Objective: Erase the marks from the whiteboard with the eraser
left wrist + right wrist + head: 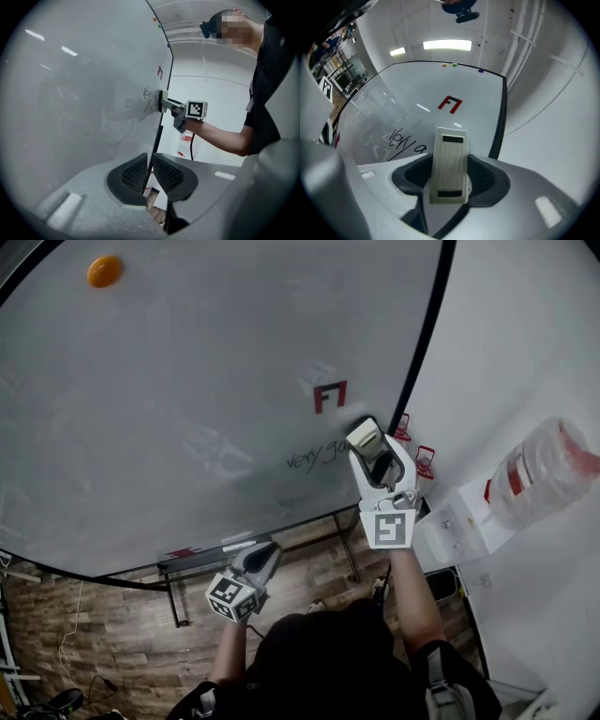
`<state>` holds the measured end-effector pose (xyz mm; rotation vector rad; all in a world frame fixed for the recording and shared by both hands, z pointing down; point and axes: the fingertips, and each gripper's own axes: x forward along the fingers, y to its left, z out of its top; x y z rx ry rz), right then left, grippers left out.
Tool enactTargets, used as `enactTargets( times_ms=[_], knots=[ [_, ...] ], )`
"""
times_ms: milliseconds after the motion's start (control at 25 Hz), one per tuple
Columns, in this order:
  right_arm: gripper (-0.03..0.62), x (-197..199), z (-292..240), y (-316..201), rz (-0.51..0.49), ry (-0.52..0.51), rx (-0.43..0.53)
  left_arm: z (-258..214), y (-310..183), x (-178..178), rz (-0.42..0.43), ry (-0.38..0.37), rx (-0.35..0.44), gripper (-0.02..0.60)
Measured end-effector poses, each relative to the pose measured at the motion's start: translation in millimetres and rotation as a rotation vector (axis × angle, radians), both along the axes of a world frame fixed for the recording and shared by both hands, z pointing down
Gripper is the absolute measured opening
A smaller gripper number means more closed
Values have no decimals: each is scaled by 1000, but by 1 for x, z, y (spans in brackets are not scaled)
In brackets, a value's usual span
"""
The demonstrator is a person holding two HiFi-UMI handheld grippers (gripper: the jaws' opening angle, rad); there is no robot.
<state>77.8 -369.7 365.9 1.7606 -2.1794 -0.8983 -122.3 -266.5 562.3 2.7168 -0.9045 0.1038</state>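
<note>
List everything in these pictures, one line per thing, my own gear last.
whiteboard: one, white with a black frame, fills most of the head view
handwriting: one line, black, lower right of the whiteboard in the head view
logo mark: one, red, on the whiteboard above the handwriting
disc: one, orange, top left of the whiteboard in the head view
floor: wood-brown, below the whiteboard
eraser: one, off-white, against the whiteboard just right of the handwriting
left gripper: one, grey, low by the whiteboard's bottom edge, jaws together, empty
right gripper: one, grey, shut on the eraser
</note>
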Motion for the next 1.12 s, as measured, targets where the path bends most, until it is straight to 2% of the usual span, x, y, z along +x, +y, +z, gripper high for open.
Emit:
enactTargets(
  times_ms=[160,360,640,960,1120],
  knots=[
    [241,-19,17,2,-11,65,-3,4,-1,-2,-14,-3,5,46],
    [241,-43,40,8,-75,74,-14,12,3,-4,-31,10,-29,46],
    [241,-66,63,11,-139,67,-72,11,-6,-2,-60,10,-23,46],
    [241,-116,97,18,-269,153,-134,19,-7,-6,-87,-2,-47,46],
    [241,-120,100,21,-296,179,-145,20,-5,-9,-104,-5,-60,46]
  ],
)
